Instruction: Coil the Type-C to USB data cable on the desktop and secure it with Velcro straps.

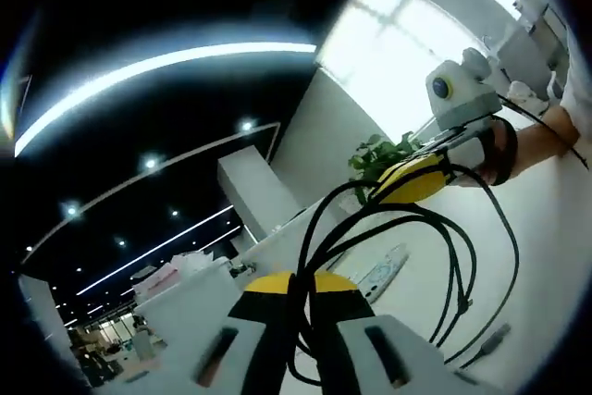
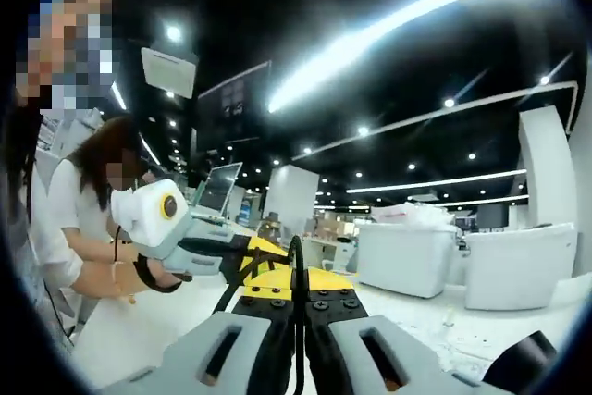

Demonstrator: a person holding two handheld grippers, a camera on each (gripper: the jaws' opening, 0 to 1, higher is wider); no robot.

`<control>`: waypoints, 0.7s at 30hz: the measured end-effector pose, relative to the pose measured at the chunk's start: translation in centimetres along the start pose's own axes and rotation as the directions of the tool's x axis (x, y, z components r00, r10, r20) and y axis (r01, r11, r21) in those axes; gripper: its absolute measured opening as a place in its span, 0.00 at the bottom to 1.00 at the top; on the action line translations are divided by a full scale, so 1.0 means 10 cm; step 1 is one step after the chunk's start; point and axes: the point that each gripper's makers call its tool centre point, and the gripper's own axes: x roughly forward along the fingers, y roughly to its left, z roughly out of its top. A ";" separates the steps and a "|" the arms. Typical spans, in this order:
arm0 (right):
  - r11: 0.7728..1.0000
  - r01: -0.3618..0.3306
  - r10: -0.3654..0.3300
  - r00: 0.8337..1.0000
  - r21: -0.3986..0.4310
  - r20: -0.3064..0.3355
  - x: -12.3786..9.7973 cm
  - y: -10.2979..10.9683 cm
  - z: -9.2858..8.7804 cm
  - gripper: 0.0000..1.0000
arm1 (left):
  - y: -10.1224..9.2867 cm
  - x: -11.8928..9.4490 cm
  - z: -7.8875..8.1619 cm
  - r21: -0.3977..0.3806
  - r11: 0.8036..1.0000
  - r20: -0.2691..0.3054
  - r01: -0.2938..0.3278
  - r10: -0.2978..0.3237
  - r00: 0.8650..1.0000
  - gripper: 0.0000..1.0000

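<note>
Pinched between the yellow-tipped grey fingers of the left gripper (image 1: pixel 298 307): several strands of the thin black round data cable (image 1: pixel 462 265), fingers nearly closed on the bundle. Looped from there up to the right gripper (image 1: pixel 416 180), seen at upper right in the left gripper view, with long slack loops hanging over the white counter (image 1: pixel 546 256) and a plug end resting near the counter's lower right edge. Same story in the right gripper view: right gripper (image 2: pixel 298 298) fingers drawn narrow on a black strand running straight up between them, with the left gripper (image 2: pixel 264 261) just ahead, carried by a hand (image 2: pixel 111 279).

Judged light, limp and springy, with a smooth jacket likely to slip and loops apt to spread once released. Best taken where the strands cross and bunch, not at the plug ends, so the coil stays gathered for strapping. No Velcro strap to be made out for certain; a pale flat object (image 1: pixel 384 270) lying on the counter beyond, too blurred to identify. No brand, label or legible writing anywhere.
</note>
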 end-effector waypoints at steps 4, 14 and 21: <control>0.992 -0.091 0.092 0.996 0.090 -0.003 0.01 0.11 -0.01 0.01 | 0.03 0.00 -0.01 0.022 1.000 0.000 -0.019 0.019 1.000 0.09; 0.905 -0.267 0.276 0.961 0.330 0.019 -0.04 0.30 -0.06 0.02 | -0.08 -0.02 0.02 0.135 0.991 -0.004 0.014 -0.013 1.000 0.05; 0.998 -0.018 0.019 1.000 0.053 -0.015 -0.05 -0.12 0.04 0.16 | 0.12 -0.03 -0.09 0.126 0.990 -0.069 -0.064 0.073 0.995 0.05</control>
